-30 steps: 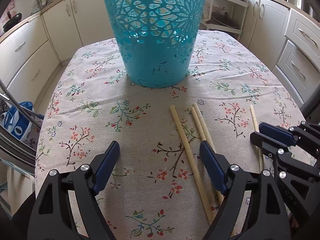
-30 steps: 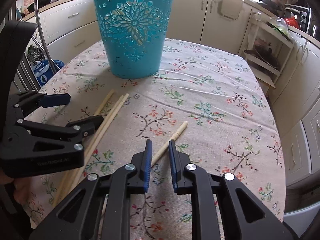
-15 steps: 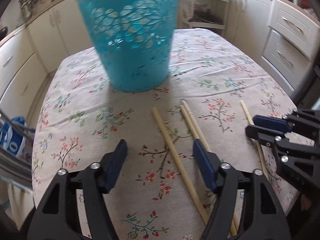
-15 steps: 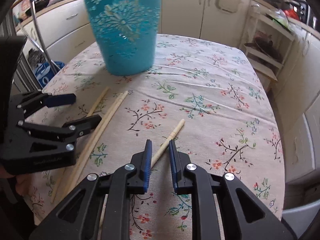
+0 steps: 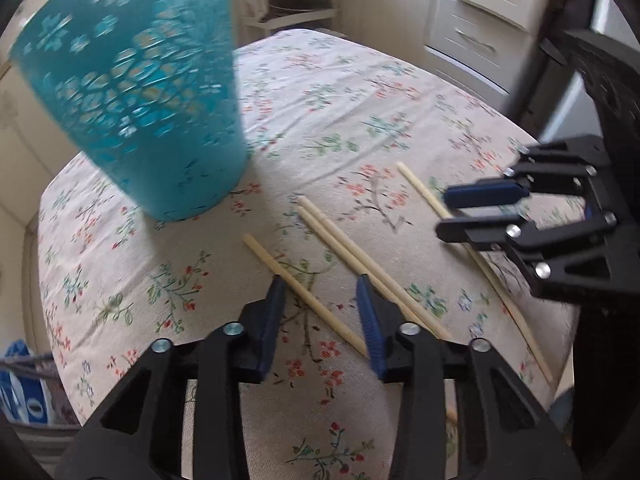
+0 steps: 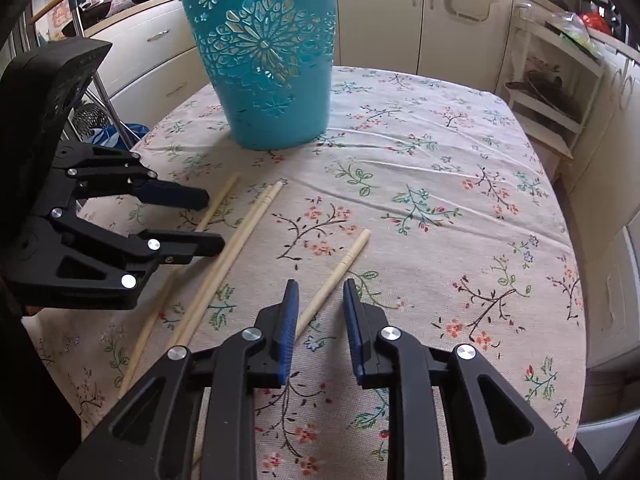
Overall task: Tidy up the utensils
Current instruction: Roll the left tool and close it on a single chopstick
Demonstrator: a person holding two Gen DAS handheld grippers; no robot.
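Several pale wooden chopsticks lie on the floral tablecloth (image 6: 440,184) in front of a tall teal cut-out basket (image 5: 132,100) (image 6: 268,68). My left gripper (image 5: 320,292) (image 6: 214,222) hovers low over the leftmost chopstick (image 5: 260,250) (image 6: 220,200). Its jaws are closing, the stick runs between them, and the pads stand apart from it. A pair of chopsticks (image 5: 340,240) (image 6: 244,236) lies just to its right. My right gripper (image 6: 320,286) (image 5: 444,216) straddles the rightmost chopstick (image 6: 344,264) (image 5: 420,188). Its jaws are opening and do not press the stick.
Cream kitchen cabinets and drawers (image 5: 472,20) surround the table. An open shelf rack (image 6: 552,92) stands at the right, a metal chair frame (image 6: 100,80) at the left. The table's near right edge (image 6: 580,400) drops off close by.
The left gripper's jaws have narrowed a lot around the leftmost chopstick, and that gripper has rolled, tilting its view. The right gripper's jaws have widened slightly around its chopstick.
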